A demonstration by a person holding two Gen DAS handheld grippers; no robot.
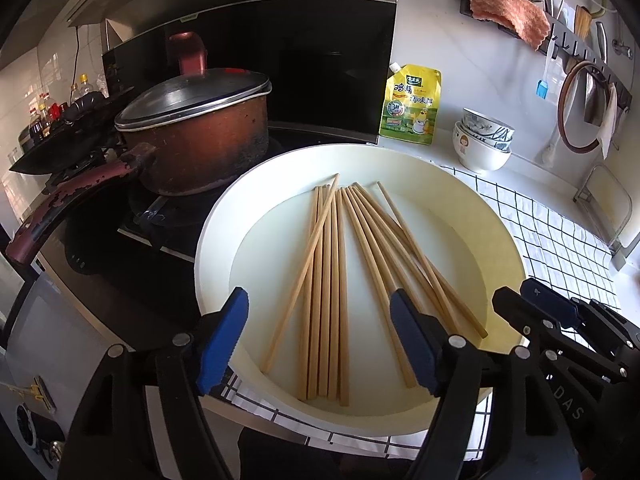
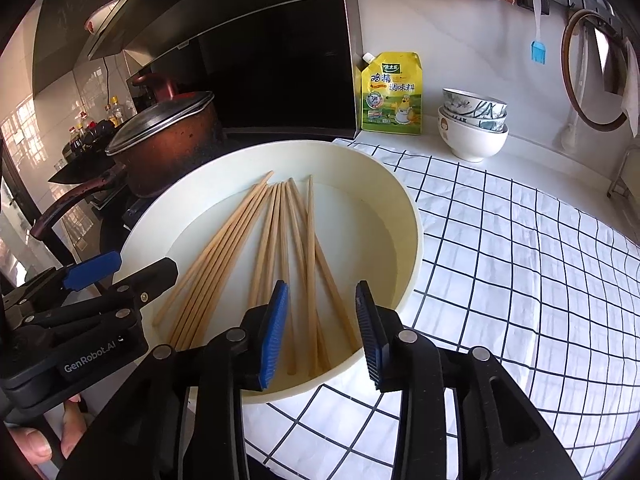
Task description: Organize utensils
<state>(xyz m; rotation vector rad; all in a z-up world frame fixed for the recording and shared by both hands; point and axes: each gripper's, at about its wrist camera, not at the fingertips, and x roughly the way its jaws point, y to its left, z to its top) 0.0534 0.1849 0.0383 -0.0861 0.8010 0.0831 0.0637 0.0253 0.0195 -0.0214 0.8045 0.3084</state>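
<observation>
Both my hand-held grippers hang over the near rim of the round tray [image 1: 224, 216]: the left hand-held gripper [image 1: 320, 344] gapes wide, the right hand-held gripper [image 2: 322, 332] is partly open, both empty. Chopsticks [image 1: 328, 280] fan out just ahead, below the fingertips. Beyond stand a lidded pot [image 1: 200, 136], seasoning pouch [image 2: 392, 94] and stacked bowls [image 2: 474, 122].

One round cream-white plastic tray [image 1: 224, 216] holds roughly eleven pale wooden chopsticks [image 1: 332, 280]; they overlap, so an exact count cannot be made. Three ceramic bowls [image 1: 482, 144] are stacked: one white beneath two blue-patterned. There is one yellow seasoning pouch [image 1: 412, 106], one worn brown saucepan [image 1: 200, 144] with one metal lid [image 1: 188, 96], one black wok [image 1: 60, 148], one orange dishcloth [image 1: 508, 8], one blue silicone brush [image 2: 538, 52], and one white black-checked cloth [image 2: 520, 260] on the desk.
</observation>
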